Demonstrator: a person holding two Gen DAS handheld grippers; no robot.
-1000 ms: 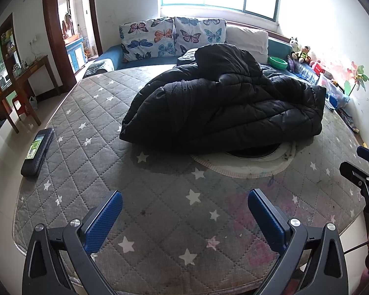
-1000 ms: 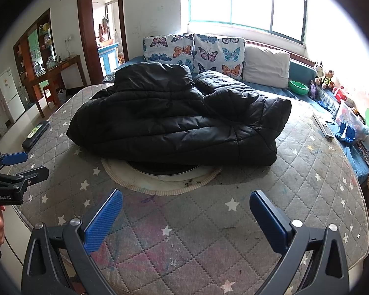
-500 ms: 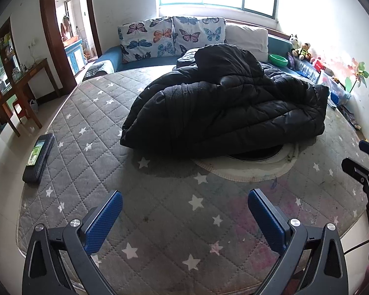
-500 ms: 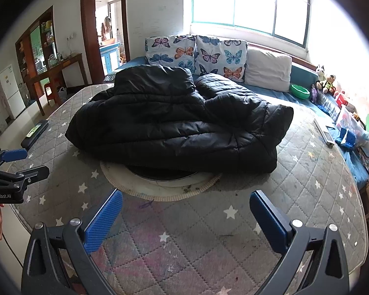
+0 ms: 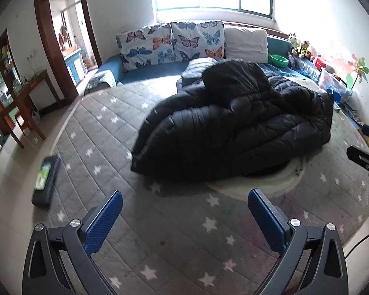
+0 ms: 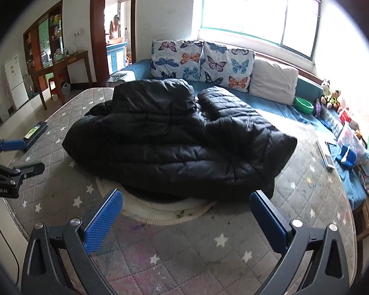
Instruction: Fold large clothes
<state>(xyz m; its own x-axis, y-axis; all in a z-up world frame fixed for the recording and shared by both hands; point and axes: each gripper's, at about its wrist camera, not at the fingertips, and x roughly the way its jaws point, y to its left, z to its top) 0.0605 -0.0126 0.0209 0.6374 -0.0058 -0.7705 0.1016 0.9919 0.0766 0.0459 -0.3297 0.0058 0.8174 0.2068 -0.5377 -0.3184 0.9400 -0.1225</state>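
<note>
Lying across the middle of the star-quilted mattress [image 5: 105, 142], the black puffer coat [image 5: 233, 132] is bundled in a thick heap, its long axis running side to side, its lower edge over a round white mat [image 6: 169, 209]. A green bowl [image 6: 303, 104] sits on the blue couch [image 6: 270, 103] behind; whether it holds anything cannot be told. The left gripper [image 5: 184, 205] hovers above the near mattress edge, jaws wide apart and empty. The right gripper [image 6: 185, 204] hangs level beside it, likewise spread wide, gripping nothing, both aimed at the coat.
</note>
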